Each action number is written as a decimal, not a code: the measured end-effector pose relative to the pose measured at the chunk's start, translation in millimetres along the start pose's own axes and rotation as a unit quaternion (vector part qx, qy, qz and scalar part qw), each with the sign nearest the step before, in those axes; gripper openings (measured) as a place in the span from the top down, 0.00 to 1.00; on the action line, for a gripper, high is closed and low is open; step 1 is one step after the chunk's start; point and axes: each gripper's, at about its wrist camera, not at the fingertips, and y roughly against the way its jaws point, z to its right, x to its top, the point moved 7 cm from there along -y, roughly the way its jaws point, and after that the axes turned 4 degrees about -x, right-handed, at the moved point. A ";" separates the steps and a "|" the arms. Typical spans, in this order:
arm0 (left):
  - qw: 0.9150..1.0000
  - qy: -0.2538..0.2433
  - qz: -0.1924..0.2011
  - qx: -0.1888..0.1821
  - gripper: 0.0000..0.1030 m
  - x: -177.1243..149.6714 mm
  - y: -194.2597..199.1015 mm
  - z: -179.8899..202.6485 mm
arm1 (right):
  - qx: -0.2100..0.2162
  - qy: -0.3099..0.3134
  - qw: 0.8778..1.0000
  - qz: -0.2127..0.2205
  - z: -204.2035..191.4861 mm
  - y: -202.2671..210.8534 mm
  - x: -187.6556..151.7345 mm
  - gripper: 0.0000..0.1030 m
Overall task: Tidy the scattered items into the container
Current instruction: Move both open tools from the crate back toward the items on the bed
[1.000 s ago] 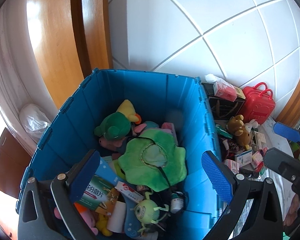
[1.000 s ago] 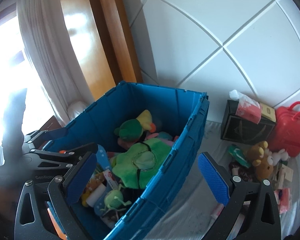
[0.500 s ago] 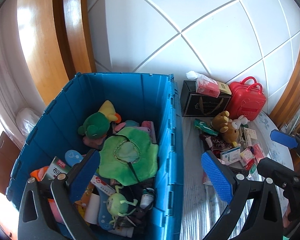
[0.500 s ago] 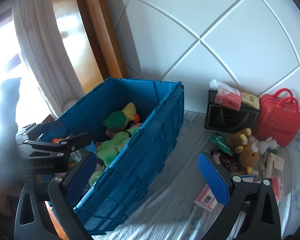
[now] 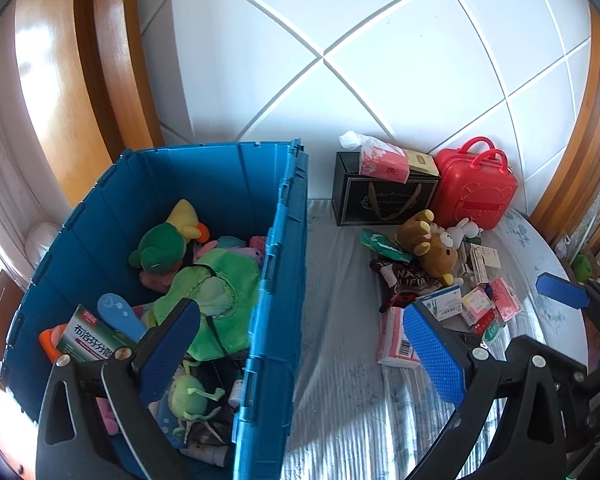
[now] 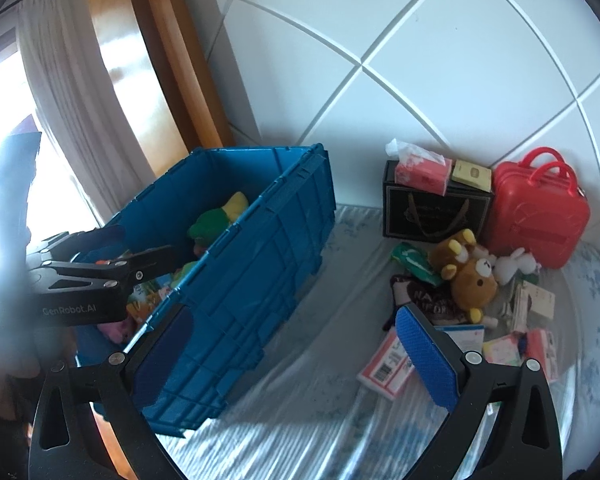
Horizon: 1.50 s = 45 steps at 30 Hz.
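A blue crate stands on the left, holding a green plush, a duck plush, a medicine box and other small things. To its right lies the scattered pile: a brown bear plush, a green packet, a dark lettered cushion, several small boxes and a red-and-white packet. My left gripper hangs open over the crate's right wall. Held open and empty, my right gripper hovers over the bedcover beside the crate.
At the back, against the white panelled wall, stand a black gift box topped with a tissue pack and a red toy suitcase. A striped cover lies between crate and pile. A wooden frame and a curtain are on the left.
Both grippers have swung right, away from above the crate's inside toward the bedcover and the pile. Both stayed open and empty.
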 end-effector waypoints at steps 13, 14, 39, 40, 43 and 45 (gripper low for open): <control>0.998 -0.036 -0.047 -0.035 0.00 -36.7 -50.0 79.8 | -0.050 -0.072 0.995 -0.046 107.3 12.7 -84.2 0.00; 0.997 -0.039 -0.052 -0.038 0.00 -40.5 -55.1 86.1 | -0.057 -0.083 0.993 -0.058 115.4 13.2 -91.3 0.00; 0.975 -0.108 -0.178 -0.082 0.00 -146.3 -199.1 206.1 | -0.124 -0.185 0.965 -0.141 247.0 10.8 -214.1 0.00; 0.974 -0.109 -0.180 -0.082 0.00 -149.9 -208.3 207.3 | -0.128 -0.185 0.964 -0.145 252.1 8.5 -218.7 0.00; 0.973 -0.113 -0.184 -0.080 0.00 -160.0 -235.0 206.2 | -0.136 -0.189 0.960 -0.158 268.1 0.4 -231.9 0.00; 0.972 -0.111 -0.190 -0.079 0.00 -166.4 -254.0 204.6 | -0.139 -0.194 0.956 -0.169 278.5 -5.4 -240.9 0.00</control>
